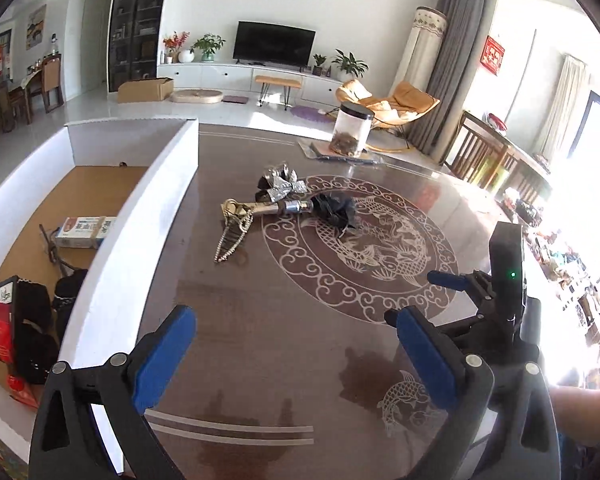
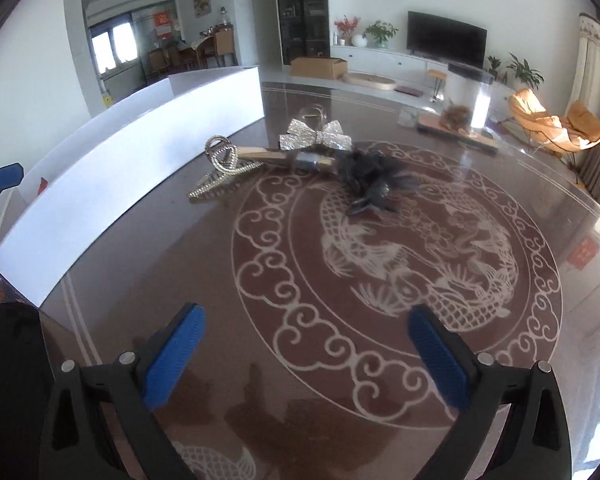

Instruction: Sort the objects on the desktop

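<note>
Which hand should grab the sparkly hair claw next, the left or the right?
Probably the left. Both grippers, left gripper and right gripper, are open and empty. But the hair claw lies near the white box, and the left gripper sits closer to that box, so the carry looks shorter.

The contents of the white box (image 1: 152, 196) are concealed by its near wall in the right wrist view; in the left wrist view the red packet (image 1: 0, 320) is cut off at the left edge. The print on the small carton (image 1: 85, 232) is too small to be read. The jar (image 2: 466, 98) is blurred, its contents indistinct.
</note>
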`<state>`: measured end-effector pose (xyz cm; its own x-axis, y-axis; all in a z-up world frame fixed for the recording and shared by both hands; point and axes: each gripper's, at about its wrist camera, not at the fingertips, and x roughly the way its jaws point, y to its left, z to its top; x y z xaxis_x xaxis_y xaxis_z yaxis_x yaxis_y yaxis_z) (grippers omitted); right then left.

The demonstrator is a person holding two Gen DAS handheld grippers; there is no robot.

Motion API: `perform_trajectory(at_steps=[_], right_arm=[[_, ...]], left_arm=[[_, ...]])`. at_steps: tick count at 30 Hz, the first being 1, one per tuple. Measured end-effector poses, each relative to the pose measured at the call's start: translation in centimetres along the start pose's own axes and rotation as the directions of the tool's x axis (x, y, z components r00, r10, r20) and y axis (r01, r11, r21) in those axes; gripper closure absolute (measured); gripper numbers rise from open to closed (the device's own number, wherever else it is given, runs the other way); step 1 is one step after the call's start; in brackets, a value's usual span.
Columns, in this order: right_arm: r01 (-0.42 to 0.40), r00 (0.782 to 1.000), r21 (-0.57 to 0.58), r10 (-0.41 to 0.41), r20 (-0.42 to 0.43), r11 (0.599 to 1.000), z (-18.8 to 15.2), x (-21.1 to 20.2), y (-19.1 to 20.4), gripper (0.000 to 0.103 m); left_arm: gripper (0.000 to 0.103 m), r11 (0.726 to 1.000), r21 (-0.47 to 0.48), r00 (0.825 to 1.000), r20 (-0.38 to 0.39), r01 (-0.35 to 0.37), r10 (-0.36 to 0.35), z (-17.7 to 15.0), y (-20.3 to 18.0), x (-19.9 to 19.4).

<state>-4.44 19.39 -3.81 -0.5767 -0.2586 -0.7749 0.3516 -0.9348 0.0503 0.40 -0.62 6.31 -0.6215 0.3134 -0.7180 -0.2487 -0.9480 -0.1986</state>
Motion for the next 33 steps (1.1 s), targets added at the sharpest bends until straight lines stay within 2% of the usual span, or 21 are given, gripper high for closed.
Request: perform_trajectory(at_steps=[4,7,9,14,17,21,33], right_arm=[[0.031,0.999,0.028,-0.031,-0.016,0.999,-2.4,0.4,-1.2,0.002],[0.038,0.999,0.033,-0.037,-0.016,0.999,-3.1,0.4,-1.2,0.002],[0.025,1.0,0.046,-0.024,-0.02,0.999,-3.5,0.7,-1.1,0.002],[0.027,0.999,0.058,-0.025,-0.034,0.998,-3.5,1.0,-1.2,0.002],[0.036,0.999,0.05,-0.034,-0.041,0.998,-3.5,1.2,-1.0,0.0],[0.089,0.994,0.005,-0.089,-0.061,0.996,-3.5,1.7,-0.1,0.0],[0.083,0.995,0.01,-0.082,-0.061,0.996,-3.6,1.6,-0.3,0.0]], left_arm=[[0.001,0.998,0.039,0.991,-0.121,-0.051,0.055,-1.1,-2.2,6.2],[0.001,0.99,0.084,0.983,-0.137,-0.115,0.126,-1.9,-3.1,9.0],[0.001,0.987,0.086,0.98,-0.132,-0.137,0.148,-2.7,-2.8,10.0],[0.001,0.986,0.038,0.98,-0.109,-0.165,0.168,-4.8,-1.1,10.9],[0.001,0.984,0.04,0.981,-0.076,-0.174,0.177,-4.7,-1.3,10.4],[0.001,0.979,0.05,0.973,-0.114,-0.196,0.2,-4.8,-1.3,11.0],[0.0,0.975,0.071,0.968,-0.124,-0.21,0.217,-4.9,-1.5,11.1]])
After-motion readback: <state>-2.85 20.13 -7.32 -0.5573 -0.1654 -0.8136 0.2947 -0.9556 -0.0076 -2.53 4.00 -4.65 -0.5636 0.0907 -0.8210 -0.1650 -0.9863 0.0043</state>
